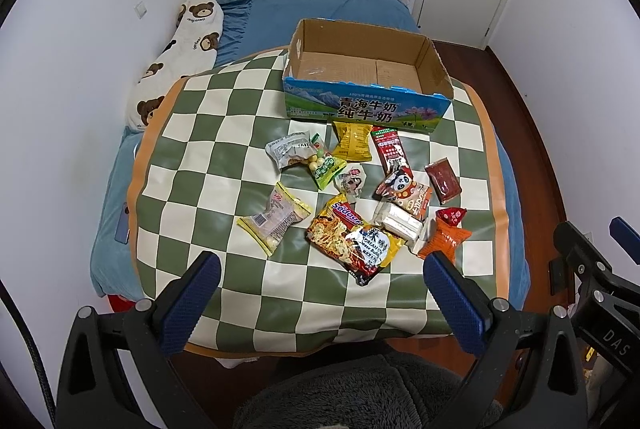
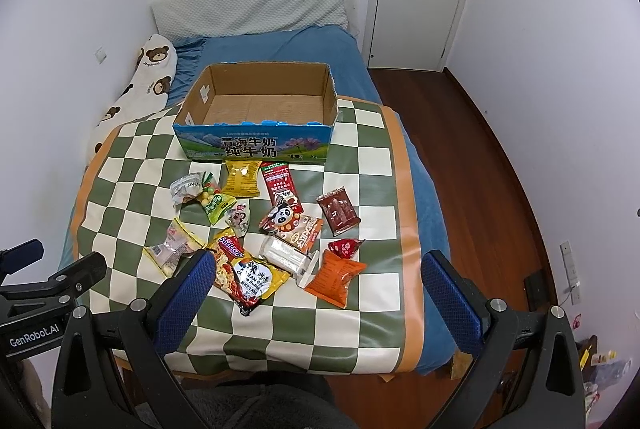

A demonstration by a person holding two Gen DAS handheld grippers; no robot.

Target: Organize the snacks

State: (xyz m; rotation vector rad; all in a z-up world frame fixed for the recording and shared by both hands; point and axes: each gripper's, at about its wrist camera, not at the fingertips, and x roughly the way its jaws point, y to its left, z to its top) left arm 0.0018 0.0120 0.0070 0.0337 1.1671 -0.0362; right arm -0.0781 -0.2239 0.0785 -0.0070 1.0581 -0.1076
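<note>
Fingers (image 1: pixel 452 293) spread before Sedaap noodles (image 1: pixel 352 237)

Matt cardboard box (image 1: pixel 362 69), glossy plastic snack packets (image 1: pixel 352 241), smooth checked mat (image 1: pixel 224 149).

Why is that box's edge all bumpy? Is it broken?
Sort of. The cardboard box has a jagged, torn blue top edge along its front, as if its top was ripped off. It is empty, while the snack packets lie scattered loose on the checkered mat.

left wrist — high, facing bed | right wrist — same; share box (image 1: pixel 366 85)
</note>
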